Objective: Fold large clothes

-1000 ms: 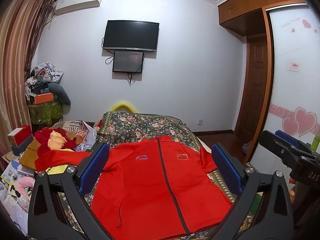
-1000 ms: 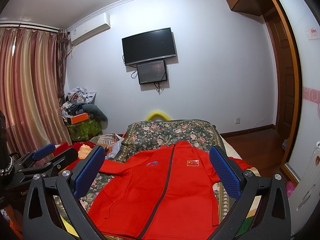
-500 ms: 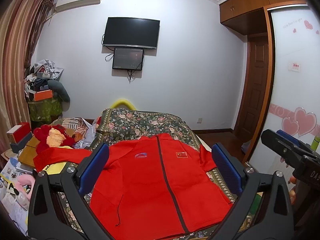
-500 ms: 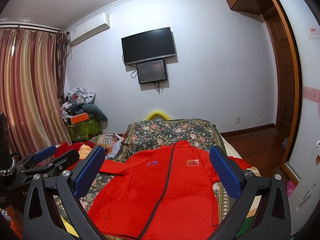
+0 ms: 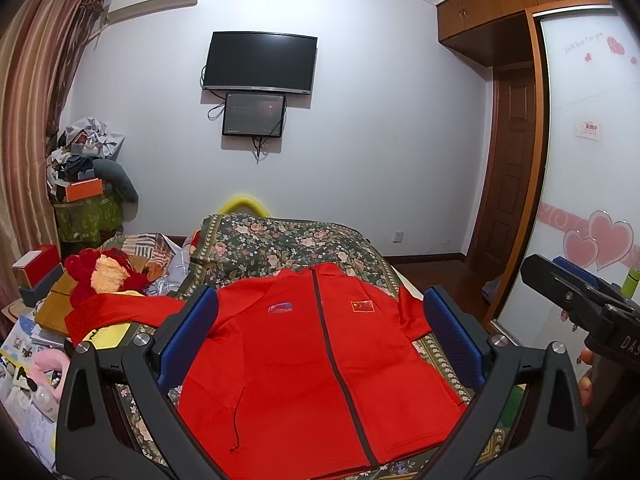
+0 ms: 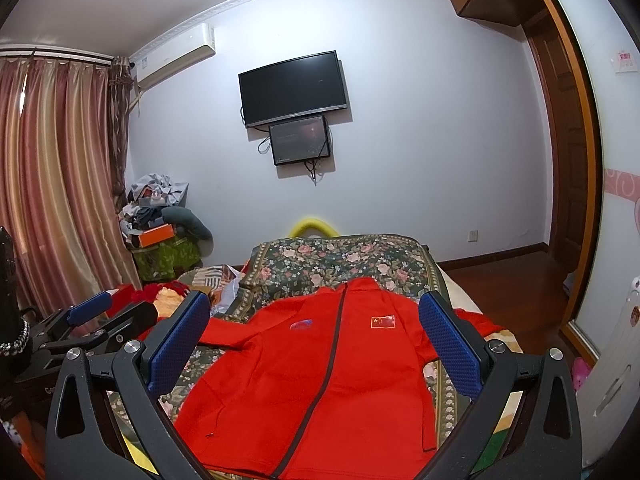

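You can read white letters "DAS" on the right gripper [image 5: 576, 300] body at frame edge, a flag patch and an illegible blue logo on the red jacket [image 5: 320, 360] chest, other text too blurred.

Both wrist cams look fwd over red jacket [image 5: 320, 364] on bed [image 5: 288, 248], sharing TV [image 6: 294, 88] wall.

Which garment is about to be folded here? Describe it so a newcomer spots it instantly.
Start at the bed with the dark floral bedspread below the wall-mounted black television. Spread flat on it, front up, lies the bright red zip-up jacket. Its dark centre zipper and small flag patch distinguish it from the red plush toy nearby.
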